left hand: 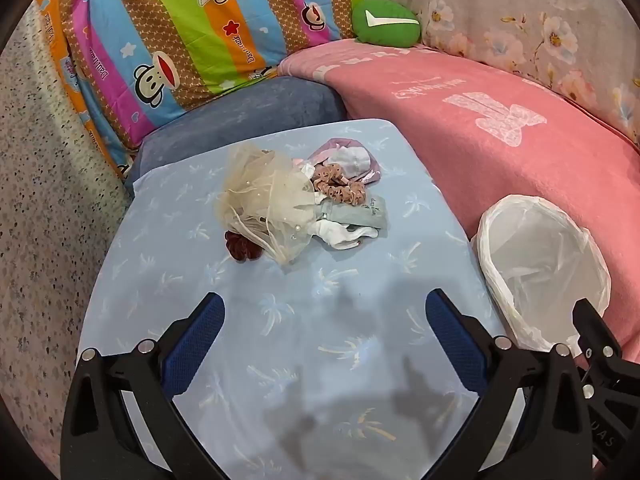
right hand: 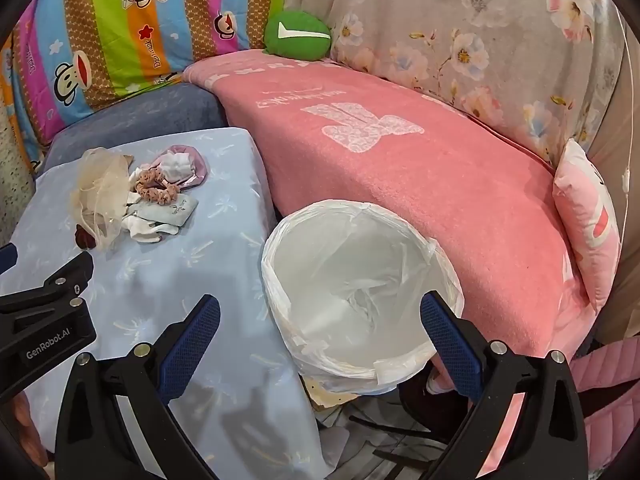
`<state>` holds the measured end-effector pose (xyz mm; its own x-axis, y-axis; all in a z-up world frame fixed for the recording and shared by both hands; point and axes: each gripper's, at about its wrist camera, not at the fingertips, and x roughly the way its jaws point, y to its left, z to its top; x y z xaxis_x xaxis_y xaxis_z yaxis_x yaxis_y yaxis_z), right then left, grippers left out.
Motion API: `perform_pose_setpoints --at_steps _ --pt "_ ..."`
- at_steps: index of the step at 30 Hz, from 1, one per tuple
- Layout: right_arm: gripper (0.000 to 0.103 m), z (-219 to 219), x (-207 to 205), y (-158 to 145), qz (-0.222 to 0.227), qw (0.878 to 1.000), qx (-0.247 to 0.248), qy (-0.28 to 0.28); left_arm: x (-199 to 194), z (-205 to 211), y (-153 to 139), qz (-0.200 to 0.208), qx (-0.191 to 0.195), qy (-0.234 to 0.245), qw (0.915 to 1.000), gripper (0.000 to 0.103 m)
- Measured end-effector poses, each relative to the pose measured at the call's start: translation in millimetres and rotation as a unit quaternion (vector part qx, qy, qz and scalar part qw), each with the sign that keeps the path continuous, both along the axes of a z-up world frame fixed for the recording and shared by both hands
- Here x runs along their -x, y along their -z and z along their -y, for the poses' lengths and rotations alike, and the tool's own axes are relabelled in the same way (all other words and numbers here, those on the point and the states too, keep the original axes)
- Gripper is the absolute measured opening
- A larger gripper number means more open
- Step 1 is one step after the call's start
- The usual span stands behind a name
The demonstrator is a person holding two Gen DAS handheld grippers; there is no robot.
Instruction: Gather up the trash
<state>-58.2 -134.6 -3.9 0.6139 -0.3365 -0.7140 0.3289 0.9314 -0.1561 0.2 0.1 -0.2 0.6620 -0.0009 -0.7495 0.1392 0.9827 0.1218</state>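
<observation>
Beside the blue-covered surface (right hand: 168, 280), on its right, stands a white-lined bin (right hand: 356, 296) holding only its bag. Both tools, left (left hand: 324, 332) and right (right hand: 320, 332), hang wide apart, gripping nothing. Far on the surface lies the trash pile (left hand: 296, 196). "GenRobot.AI" marks the left tool.

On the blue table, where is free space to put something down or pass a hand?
The blue table is bare along its near part, between the pile of small items and the left claw, and on its left and right margins. It is crowded only at the far middle, around the pile. The bin liner holds nothing visible.
</observation>
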Motion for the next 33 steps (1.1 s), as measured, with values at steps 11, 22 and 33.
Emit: perform_pose_setpoints --at_steps 11,22,33 --pt "0.097 4.0 2.2 -4.2 0.002 1.0 0.0 0.0 0.4 0.0 0.6 0.004 -0.001 0.0 1.0 0.096" --pt "0.097 4.9 1.7 -5.1 0.002 1.0 0.004 0.001 3.0 2.1 -3.2 0.005 -0.001 0.0 1.0 0.096" --pt "0.097 5.0 0.9 -5.5 0.002 1.0 0.006 0.0 5.2 1.8 -2.4 0.008 -0.001 0.0 1.0 0.096"
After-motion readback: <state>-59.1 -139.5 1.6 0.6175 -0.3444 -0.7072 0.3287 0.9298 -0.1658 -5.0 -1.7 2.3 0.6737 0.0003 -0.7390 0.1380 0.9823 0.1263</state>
